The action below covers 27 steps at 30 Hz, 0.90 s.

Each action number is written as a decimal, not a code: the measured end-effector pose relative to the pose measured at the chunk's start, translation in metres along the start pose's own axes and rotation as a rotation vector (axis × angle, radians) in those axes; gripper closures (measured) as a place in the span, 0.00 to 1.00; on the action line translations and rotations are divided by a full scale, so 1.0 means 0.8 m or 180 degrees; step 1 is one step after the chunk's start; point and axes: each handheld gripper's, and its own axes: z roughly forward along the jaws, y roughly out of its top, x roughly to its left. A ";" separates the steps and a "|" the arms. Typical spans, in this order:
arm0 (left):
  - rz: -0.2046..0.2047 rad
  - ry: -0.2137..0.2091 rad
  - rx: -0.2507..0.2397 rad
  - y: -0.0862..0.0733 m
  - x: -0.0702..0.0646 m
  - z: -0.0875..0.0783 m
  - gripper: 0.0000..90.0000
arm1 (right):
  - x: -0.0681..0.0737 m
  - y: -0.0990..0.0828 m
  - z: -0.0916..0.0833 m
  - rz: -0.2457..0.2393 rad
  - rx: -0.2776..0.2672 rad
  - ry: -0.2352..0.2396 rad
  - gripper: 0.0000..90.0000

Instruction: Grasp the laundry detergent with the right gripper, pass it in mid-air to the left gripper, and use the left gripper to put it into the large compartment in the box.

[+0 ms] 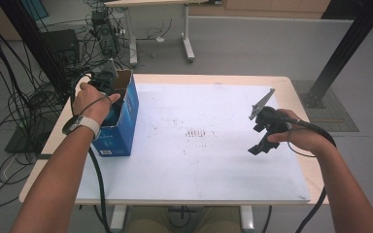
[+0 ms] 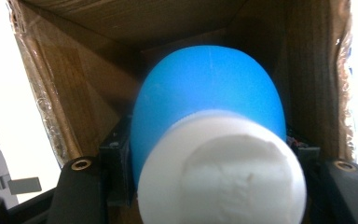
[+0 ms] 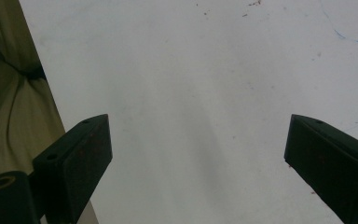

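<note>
A blue cardboard box (image 1: 124, 121) stands open-topped at the table's left edge. My left gripper (image 1: 105, 81) reaches down into it from above. In the left gripper view the brown inner walls of the box (image 2: 84, 93) surround a rounded blue object (image 2: 209, 88) with a white foam-like end (image 2: 221, 177). My left gripper (image 2: 209, 154) is shut on this object, a jaw on either side of it. My right gripper (image 1: 257, 148) hangs over the white table sheet (image 1: 199, 160) at the right, tilted down. My right gripper (image 3: 196, 154) is open, with bare sheet between its jaws.
The white sheet (image 3: 205, 70) carries faint reddish marks (image 1: 196, 133) near its middle. Cables (image 1: 14, 97) and black equipment lie on the floor at the left. Another table's legs (image 1: 188, 46) stand behind, a black post (image 1: 345, 48) at the back right. Olive cloth (image 3: 9, 102) shows past the table's edge.
</note>
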 end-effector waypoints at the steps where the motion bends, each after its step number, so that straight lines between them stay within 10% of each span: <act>1: 0.0001 -0.0001 0.0000 0.000 0.000 0.000 0.41 | 0.000 0.000 0.000 -0.0012 -0.0005 0.0001 0.08; 27: 0.0000 -0.0029 -0.0020 0.000 0.001 0.000 0.41 | 0.001 0.001 0.002 -0.0004 0.0015 0.0007 0.08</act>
